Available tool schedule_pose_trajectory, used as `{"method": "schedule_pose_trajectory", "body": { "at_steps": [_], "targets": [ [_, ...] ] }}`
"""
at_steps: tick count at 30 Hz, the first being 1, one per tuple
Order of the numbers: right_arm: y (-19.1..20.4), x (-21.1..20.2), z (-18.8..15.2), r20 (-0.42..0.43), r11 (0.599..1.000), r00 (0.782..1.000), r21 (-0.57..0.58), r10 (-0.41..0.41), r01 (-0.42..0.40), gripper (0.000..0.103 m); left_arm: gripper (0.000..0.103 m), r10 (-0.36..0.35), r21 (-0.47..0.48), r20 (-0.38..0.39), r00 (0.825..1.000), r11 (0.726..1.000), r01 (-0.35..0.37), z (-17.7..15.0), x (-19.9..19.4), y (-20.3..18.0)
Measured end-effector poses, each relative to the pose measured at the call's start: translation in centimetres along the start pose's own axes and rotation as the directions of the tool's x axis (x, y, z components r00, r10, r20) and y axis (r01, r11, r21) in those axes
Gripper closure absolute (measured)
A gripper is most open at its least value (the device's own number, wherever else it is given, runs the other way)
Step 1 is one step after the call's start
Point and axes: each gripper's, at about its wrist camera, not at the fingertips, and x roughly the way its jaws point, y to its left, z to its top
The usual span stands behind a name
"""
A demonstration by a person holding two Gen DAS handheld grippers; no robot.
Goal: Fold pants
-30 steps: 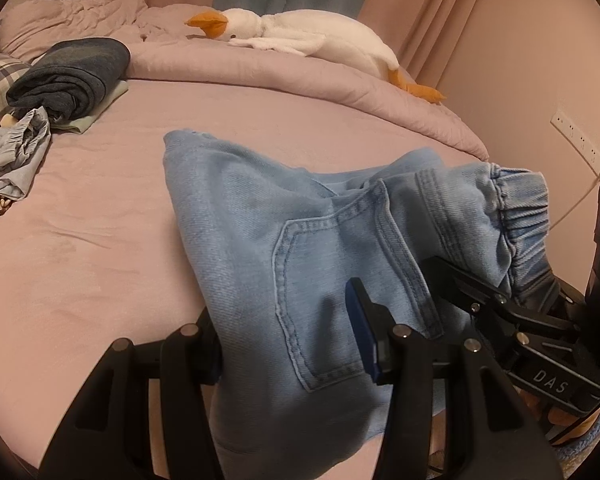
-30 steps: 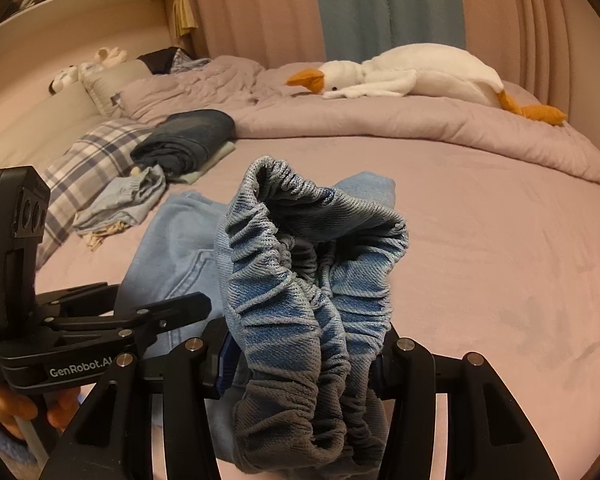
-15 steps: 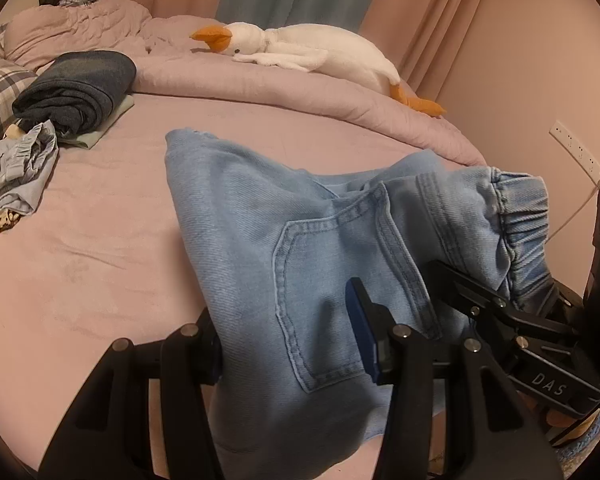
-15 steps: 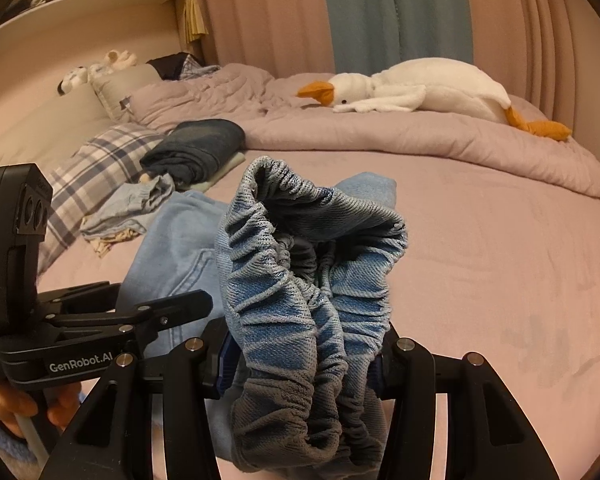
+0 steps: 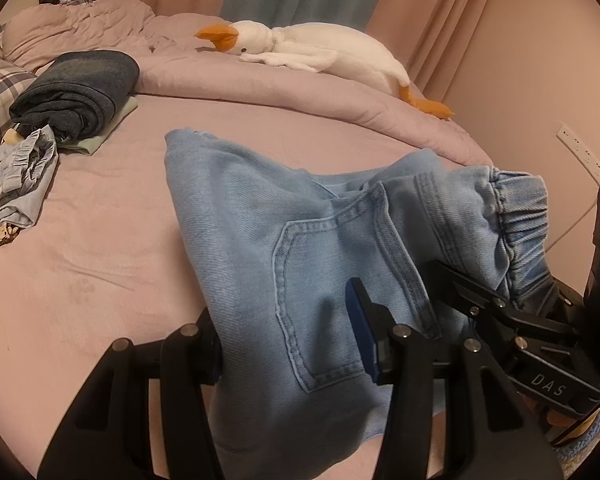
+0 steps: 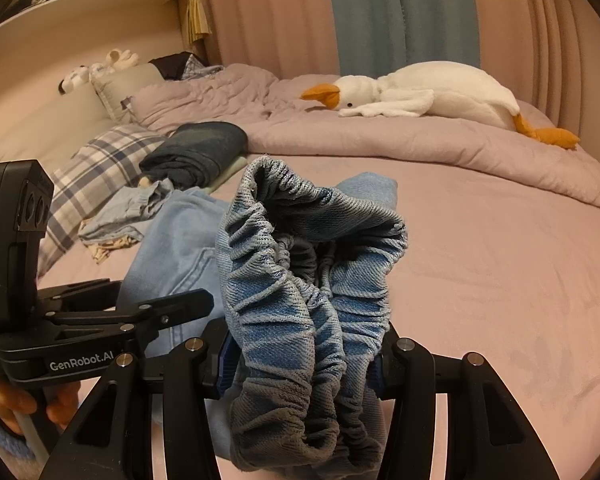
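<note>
Both grippers held low over the bed, side by side, pointing fwd toward the far duvet. Left gripper sits level, fingers wide apart w/ the light-blue denim pants bunched between them – cloth fills the gap from the left finger, mostly hidden under the fabric, to the right finger's blue pad. Whether that pad actually presses the cloth, can't tell; the pants rest in the jaws either way. Right gripper is just to the left one's right, also level, its two black fingers clamped onto the gathered elastic waistband, blue pads pressing the ruffled edge from both sides.

Pants: soft washed denim, twill weave, darker stitching round a back pocket facing up. Waistband is ribbed, scrunched into thick folds, hanging down past the right fingers. The rest of the garment drapes away from the grippers onto the bed, the far leg end lying flat near mid-mattress.

Bed cover is smooth pinkish-lilac fabric w/ faint creases. Far side: a rolled duvet w/ a white plush goose lying along it, orange beak & feet. To the left – a folded dark-blue garment stacked on a pale one, a crumpled light-blue piece just beside it, and a plaid pillow.
</note>
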Motion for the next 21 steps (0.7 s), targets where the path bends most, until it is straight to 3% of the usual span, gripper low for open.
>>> {"method": "schedule_pose_trajectory", "body": {
  "at_steps": [21],
  "targets": [
    [0.6, 4.1, 2.3, -0.007, 1.0, 1.0, -0.003, 0.022, -0.022, 0.051, 0.054, 0.034, -0.009, 0.0, 0.999, 0.999, -0.034, 4.1, 3.1, 3.6]
  ]
}}
